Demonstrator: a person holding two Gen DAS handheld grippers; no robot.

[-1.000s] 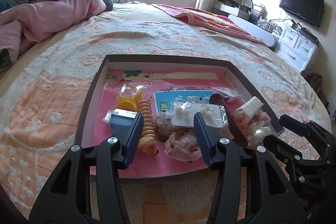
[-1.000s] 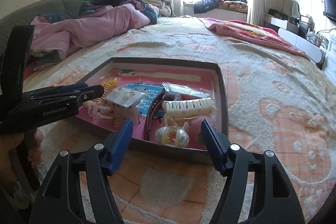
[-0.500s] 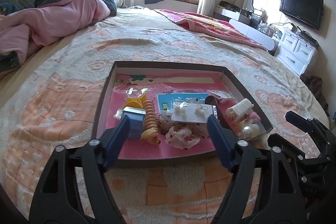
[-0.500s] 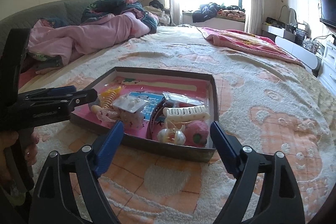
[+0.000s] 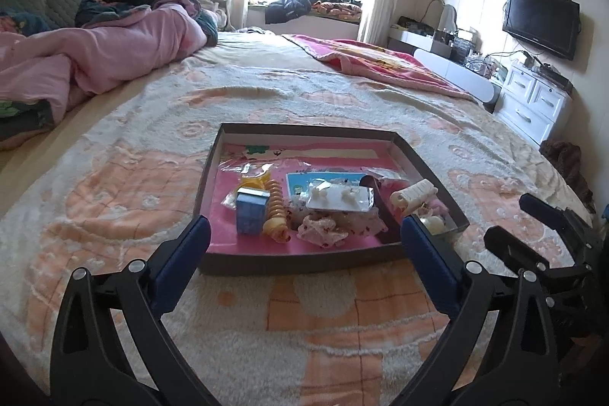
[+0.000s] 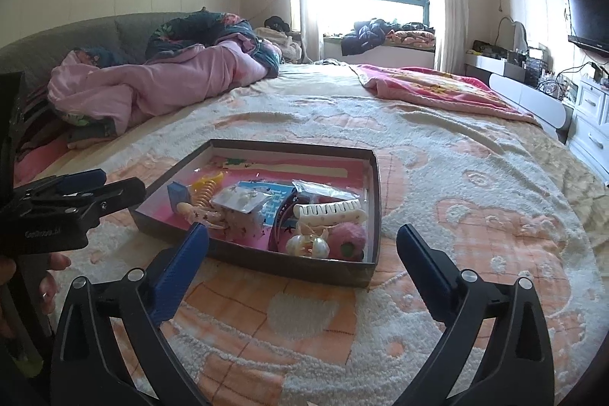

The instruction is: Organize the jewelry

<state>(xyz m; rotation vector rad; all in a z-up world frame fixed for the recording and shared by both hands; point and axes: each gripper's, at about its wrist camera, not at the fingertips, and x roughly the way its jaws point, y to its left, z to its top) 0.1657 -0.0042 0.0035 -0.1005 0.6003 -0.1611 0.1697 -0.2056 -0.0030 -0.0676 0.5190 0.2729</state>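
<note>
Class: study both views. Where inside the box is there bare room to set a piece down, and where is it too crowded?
Free: the pink floor of the box along its near wall, in front of the blue carton, and the strip at the far wall. Crowded: the middle and right, where the coiled hair tie, earring card, white hair claw and pink pompom pile together.

You can make out only faint, unreadable white lettering on the left gripper body.

My left gripper and right gripper both hang level with jaws spread wide and nothing between them, side by side; my left hand grips its handle.
</note>
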